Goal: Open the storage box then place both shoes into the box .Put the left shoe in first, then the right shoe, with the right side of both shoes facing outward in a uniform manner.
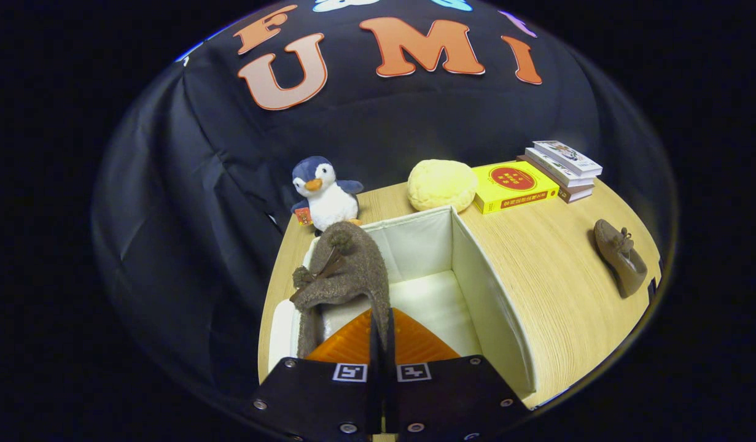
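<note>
One shoe [344, 273] grasped by the gripper [382, 334] over the open box [476, 276]; the other shoe [620, 258] waits right of the box.

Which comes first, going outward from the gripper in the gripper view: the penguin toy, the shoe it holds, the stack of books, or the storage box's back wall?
1. Held brown shoe, pinched between the shut gripper fingers, over the storage box.
2. Box's back wall, beyond the shoe.
3. Penguin toy, behind the box's far corner.
4. Stack of books, at the table's far edge.
</note>
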Demonstrator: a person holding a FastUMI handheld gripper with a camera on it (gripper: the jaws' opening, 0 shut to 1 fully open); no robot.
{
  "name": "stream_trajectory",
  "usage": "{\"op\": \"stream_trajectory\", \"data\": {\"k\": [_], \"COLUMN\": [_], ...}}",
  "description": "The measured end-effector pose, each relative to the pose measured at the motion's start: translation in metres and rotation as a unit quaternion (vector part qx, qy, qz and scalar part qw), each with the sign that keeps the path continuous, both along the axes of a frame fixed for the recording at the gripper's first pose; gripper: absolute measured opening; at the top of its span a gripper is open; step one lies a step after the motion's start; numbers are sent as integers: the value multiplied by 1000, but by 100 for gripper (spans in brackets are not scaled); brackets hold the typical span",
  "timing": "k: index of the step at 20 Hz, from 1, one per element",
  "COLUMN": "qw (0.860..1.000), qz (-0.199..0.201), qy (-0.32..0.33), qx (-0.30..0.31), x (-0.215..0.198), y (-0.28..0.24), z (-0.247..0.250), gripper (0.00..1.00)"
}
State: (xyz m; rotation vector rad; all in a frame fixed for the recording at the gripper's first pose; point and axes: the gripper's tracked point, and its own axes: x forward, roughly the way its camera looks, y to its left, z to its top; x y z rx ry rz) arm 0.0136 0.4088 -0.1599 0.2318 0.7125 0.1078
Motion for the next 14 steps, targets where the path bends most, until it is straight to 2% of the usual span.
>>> {"op": "stream_trajectory", "data": {"k": [2, 6, 7, 14], "qw": [1000, 1000, 999, 993], "qz": [12, 16, 20, 6], "qy": [19, -10, -19, -97], "qx": [14, -19, -20, -62], "x": [-7, -1, 0, 17], "y": [9, -7, -11, -104], "z": [-6, 3, 8, 55], "gripper": [13, 94, 99, 99]}}
